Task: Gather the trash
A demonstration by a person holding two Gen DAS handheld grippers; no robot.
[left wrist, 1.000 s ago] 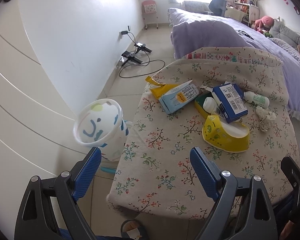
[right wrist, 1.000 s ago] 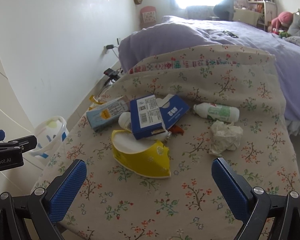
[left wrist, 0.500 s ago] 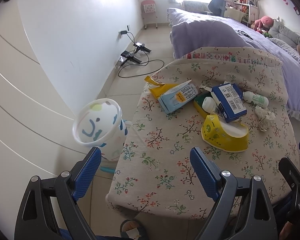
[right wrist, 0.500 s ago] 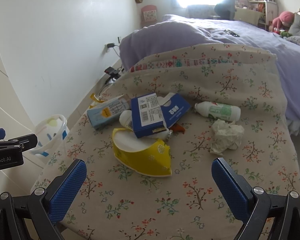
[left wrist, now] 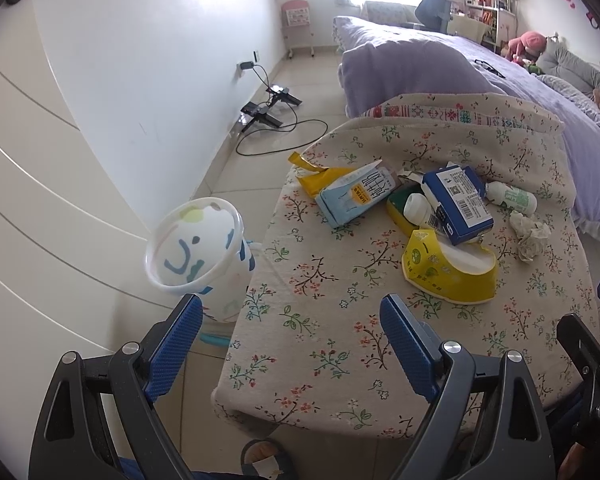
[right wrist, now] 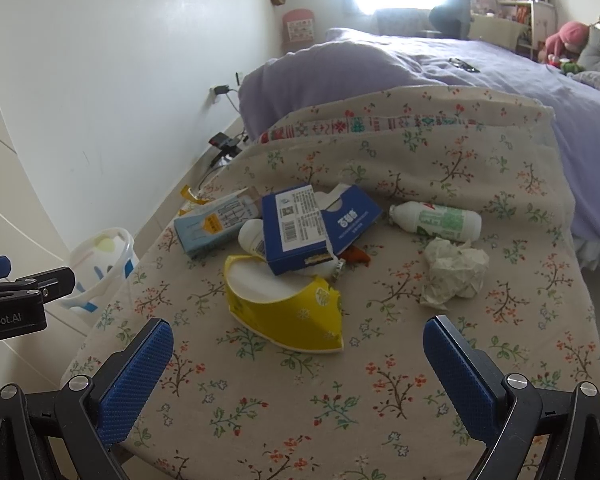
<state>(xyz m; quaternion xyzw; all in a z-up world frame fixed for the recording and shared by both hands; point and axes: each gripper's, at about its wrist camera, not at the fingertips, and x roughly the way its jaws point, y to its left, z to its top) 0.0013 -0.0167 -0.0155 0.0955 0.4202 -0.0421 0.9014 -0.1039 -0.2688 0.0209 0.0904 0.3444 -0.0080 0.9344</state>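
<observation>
The trash lies in a loose heap on the far half of the tabletop [right wrist: 380, 400], with the yellow bowl [right wrist: 288, 316] as its nearest piece. From the right gripper [right wrist: 298, 364] the bowl sits straight ahead, just beyond the open fingers and a little left of centre; it is tipped on its side, its long axis running left to right across the line of approach. From the left gripper [left wrist: 290, 340] the same bowl [left wrist: 448, 272] lies ahead and off to the right, so the right hand looks the nearer and better lined up.

Against the bowl's far edge leans the blue box [right wrist: 294, 232], which overlaps a white bottle [right wrist: 252, 238]; the pale carton [right wrist: 216, 226] is to their left. To the right, apart from the heap, are the crumpled tissue [right wrist: 454, 274] and, beyond it, the green-label bottle [right wrist: 436, 220], lying crosswise.

The bin [left wrist: 198, 252] stands on the floor just beside the tabletop's left edge, closest to the left gripper.

Both grippers are spread wide and hold nothing.

A small orange thing and a bottle cap under the blue box are mostly hidden, as is the yellow wrapper [left wrist: 314, 178] behind the carton.
</observation>
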